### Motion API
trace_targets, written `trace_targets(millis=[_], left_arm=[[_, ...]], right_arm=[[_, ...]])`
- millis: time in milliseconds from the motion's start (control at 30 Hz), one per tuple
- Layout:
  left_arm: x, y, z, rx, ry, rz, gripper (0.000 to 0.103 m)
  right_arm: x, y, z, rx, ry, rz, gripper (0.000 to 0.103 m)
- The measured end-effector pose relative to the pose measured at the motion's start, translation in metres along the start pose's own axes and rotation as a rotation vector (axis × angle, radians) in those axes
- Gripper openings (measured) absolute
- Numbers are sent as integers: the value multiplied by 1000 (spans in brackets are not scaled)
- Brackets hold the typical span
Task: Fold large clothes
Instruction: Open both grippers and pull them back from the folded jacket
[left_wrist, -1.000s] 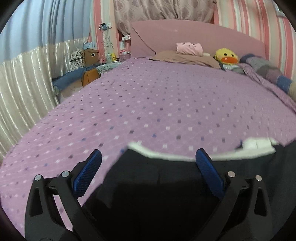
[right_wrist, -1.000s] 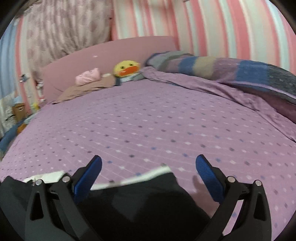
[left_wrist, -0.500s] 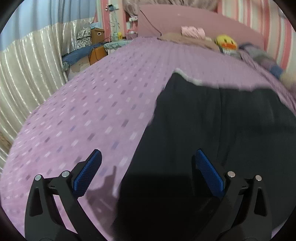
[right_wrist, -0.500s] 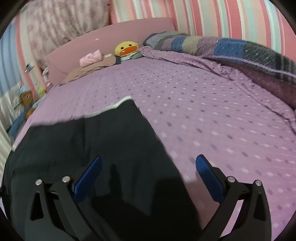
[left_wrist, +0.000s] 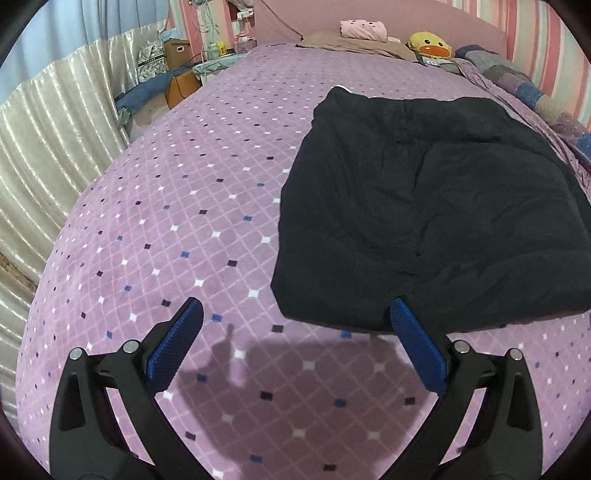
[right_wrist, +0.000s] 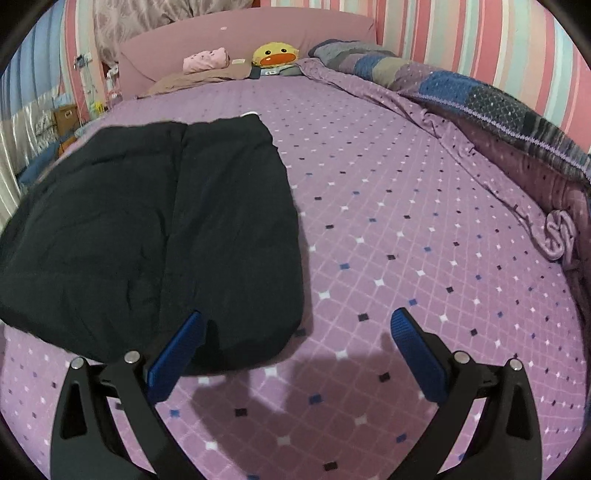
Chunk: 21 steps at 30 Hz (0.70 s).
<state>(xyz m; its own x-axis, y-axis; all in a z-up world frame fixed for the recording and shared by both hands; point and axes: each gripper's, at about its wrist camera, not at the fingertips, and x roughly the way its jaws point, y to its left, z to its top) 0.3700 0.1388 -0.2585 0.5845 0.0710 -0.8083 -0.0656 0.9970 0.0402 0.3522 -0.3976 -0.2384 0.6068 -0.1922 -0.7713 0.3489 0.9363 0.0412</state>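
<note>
Left wrist: dark garment (left_wrist: 424, 206) flat on bed (left_wrist: 166, 221) | jaws apart, seemingly empty

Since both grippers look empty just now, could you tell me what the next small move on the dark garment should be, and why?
Probably bring both grippers forward and down to the near edge of the dark garment, one at each near corner. The left gripper and right gripper both hang open above the purple bedspread, holding nothing. The garment lies flat and already doubled, so lifting its near edge toward the far edge looks like the next fold.
</note>
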Motion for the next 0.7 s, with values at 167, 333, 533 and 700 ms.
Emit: trace_targets(millis=[167,333,533,700], left_arm=[[-13,-6,2,-3,7,-36,100],[-19,-15,6,26,14,-45,100],[-23,-15,1,57,43,-29,100],[-19,-15,1,64,55,-29,100]], right_arm=[[11,1,10,22,21,62,101],[20,1,12,33,64,106,101],[27,-8,14,92,81,131,101],[39,-10,21,156,78,193,101]])
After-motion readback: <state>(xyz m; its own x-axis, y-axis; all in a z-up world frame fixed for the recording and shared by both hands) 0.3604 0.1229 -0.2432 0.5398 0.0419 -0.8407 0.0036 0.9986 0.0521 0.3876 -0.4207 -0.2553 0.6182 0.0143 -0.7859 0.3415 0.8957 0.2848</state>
